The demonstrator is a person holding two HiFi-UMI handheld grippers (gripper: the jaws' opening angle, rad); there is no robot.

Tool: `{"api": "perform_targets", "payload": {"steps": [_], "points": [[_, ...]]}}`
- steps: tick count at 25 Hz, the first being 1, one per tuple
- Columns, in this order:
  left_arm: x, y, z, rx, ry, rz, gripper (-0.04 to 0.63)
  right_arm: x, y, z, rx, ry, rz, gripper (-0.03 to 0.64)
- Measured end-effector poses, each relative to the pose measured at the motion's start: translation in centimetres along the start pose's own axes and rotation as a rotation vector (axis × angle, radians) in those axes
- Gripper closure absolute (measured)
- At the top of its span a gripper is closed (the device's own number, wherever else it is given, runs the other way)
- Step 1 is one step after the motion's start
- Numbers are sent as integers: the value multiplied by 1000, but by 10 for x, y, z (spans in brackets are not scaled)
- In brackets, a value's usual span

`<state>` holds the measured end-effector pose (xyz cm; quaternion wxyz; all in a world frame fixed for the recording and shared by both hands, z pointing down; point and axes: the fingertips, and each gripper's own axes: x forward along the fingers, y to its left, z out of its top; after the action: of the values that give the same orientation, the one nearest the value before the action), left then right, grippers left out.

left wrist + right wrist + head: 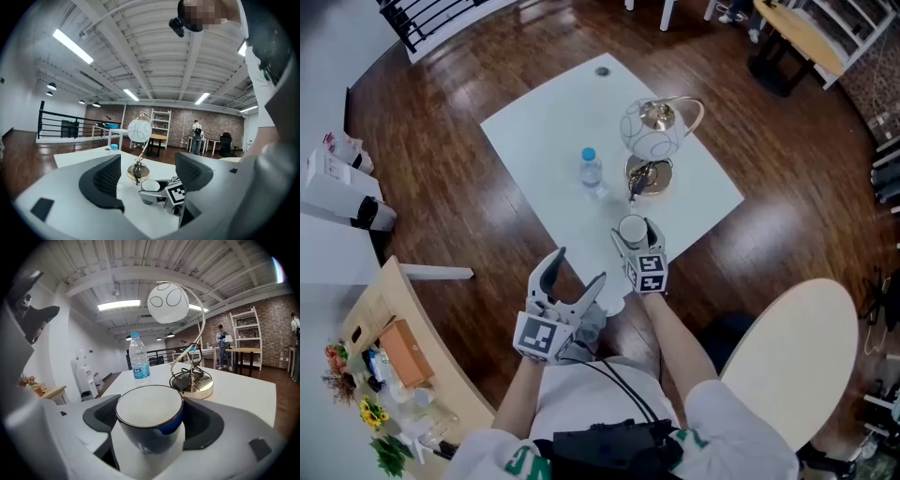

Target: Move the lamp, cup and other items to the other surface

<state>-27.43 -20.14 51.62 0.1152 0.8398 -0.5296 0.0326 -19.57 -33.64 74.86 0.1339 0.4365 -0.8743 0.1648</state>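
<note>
Between the jaws of the right gripper (pixel 636 234) stands the cup (pixel 149 420), a dark blue one with a white inside, upright on the white table (pixel 544 122) near its closest corner. We hold these jaws spread wide, one pad (pixel 101 416) close against each flank of the cup. We cannot say for sure that they touch it, and nothing shows a squeeze, so we read this gripper as released around the cup rather than clenched on it. Just beyond the cup, straight ahead of the right gripper, is the lamp (pixel 650 131). Its round brass base (pixel 199 387) rests flat on the table with a black cord (pixel 187 378) bundled on top, and a thin curved arm carries the white globe shade above it. Farther ahead and off to this gripper's left, a clear water bottle (pixel 591 172) with a blue cap stands upright, apart from both the lamp and the cup. Our left gripper (pixel 579 265) hangs beside the right one, on its left and a little nearer to us, at the table's near edge. Its jaws are parted and nothing is held between them; through the gap we look across at the cup and the lamp. To the right of the right gripper, well apart from the white table, is a round cream tabletop (pixel 797 356) over the dark wooden floor (pixel 441 187).
</note>
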Motion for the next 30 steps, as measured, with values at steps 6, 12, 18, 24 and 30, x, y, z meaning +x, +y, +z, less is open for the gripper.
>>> {"api": "perform_targets", "payload": {"steps": [6,12,18,24,30], "points": [[7,-5,-1,72,-18,-28,241,-18,-7,-12,96,15,41,129],[32,-54,-7,101,52,-168,241,-116,-43,7,246,-89,-92,136],[72,-156,-3,101,36,-473,241,-270,-107,25,161,-218,-369,138],[86,-314,-10,171,43,-841,241,-476,-159,19,152,-323,-727,160],[60,-459,-17,217,45,-1176,241,-670,-145,-32,378,-492,-1086,160]]}}
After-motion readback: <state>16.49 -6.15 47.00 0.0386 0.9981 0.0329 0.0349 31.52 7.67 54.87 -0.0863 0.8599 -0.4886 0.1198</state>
